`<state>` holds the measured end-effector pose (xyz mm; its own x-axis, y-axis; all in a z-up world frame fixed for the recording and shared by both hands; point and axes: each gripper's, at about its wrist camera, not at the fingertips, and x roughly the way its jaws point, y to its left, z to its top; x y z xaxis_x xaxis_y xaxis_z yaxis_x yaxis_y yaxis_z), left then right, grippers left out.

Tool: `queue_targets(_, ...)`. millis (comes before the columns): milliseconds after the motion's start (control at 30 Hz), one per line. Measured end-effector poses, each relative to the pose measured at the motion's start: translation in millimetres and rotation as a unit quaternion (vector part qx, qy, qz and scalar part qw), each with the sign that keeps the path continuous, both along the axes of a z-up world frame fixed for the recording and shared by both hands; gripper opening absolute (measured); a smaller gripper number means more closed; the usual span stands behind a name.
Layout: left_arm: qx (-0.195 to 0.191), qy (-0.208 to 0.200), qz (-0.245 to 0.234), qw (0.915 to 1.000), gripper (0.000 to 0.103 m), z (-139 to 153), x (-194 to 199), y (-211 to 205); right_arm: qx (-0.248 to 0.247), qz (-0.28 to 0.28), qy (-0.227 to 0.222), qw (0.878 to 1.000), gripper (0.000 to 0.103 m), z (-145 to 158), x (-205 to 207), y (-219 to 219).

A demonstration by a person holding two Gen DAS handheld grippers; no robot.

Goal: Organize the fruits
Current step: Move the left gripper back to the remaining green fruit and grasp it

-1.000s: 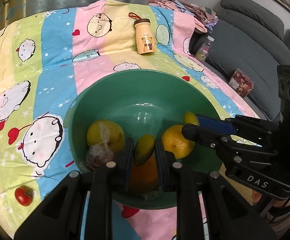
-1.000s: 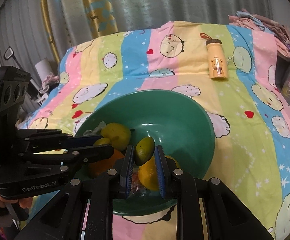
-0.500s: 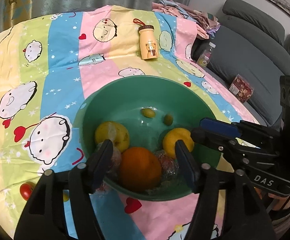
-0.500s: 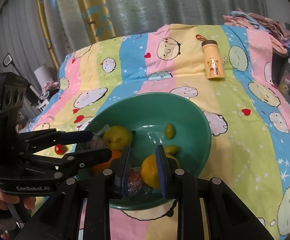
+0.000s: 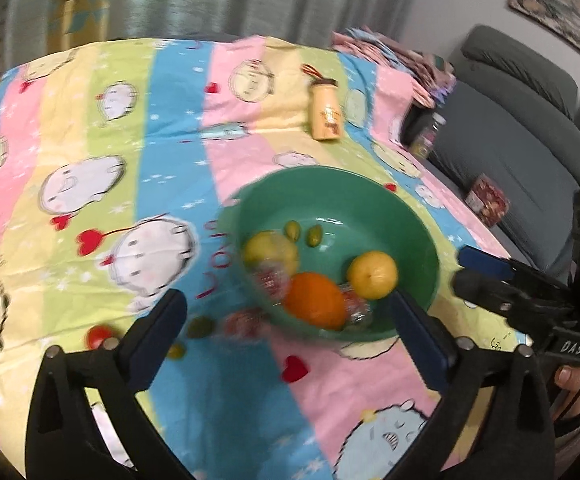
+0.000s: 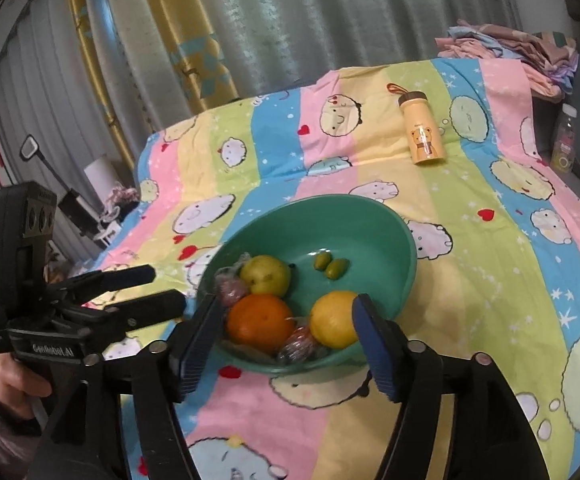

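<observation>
Both the left gripper (image 5: 290,316) and the right gripper (image 6: 286,340) gape wide, holding nothing; their bodies read "GenRobot.AI" and "DAS". Just beyond, the green bowl (image 6: 370,216) holds an orange (image 6: 260,322), lemons and two small green fruits (image 6: 330,265). Blurred fruits (image 5: 202,326) lie near the bedspread's (image 6: 490,264) front edge.

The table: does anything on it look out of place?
Yes. A few small fruits lie outside the green bowl: a red tomato and a green fruit, loose on the cloth. The yellow bottle lies on its side.
</observation>
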<state>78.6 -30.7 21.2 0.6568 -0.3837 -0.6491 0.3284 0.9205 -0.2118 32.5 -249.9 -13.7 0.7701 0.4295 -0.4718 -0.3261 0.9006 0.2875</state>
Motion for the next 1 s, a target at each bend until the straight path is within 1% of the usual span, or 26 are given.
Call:
queue_targets(100,-0.008,-0.003,0.039,0.9992,0.102,0.9,-13.1,32.0,0.017,0.013,-0.003,1.000,0.071,0.6,-8.9,0.7)
queue_targets(233,-0.031,0.000,0.071,0.9970,0.102,-7.2,-35.3,68.2,0.038,0.030,0.008,0.999,0.072,-4.7,-15.9,5.0)
queue_targets(400,-0.040,0.021,0.100,0.9939,0.102,-29.0,-60.9,98.6,0.030,0.049,0.036,0.998,0.072,-18.5,-22.1,22.2)
queue_targets(500,-0.043,0.034,0.114,0.9919,0.102,-39.7,-71.8,109.3,0.023,0.063,0.048,0.997,0.072,-24.5,-27.4,33.3)
queue_targets(667,-0.058,0.056,0.131,0.9880,0.102,-58.9,-86.9,126.7,0.009,0.082,0.060,0.995,0.072,-31.5,-33.0,53.5)
queue_targets(867,-0.067,0.065,0.135,0.9864,0.102,-69.7,-89.7,133.7,-0.022,0.094,0.074,0.993,0.072,-43.4,-31.2,79.9)
queue_targets(1000,-0.071,0.064,0.139,0.9857,0.102,-73.0,-82.4,138.9,-0.035,0.096,0.080,0.992,0.072,-50.1,-26.7,90.5)
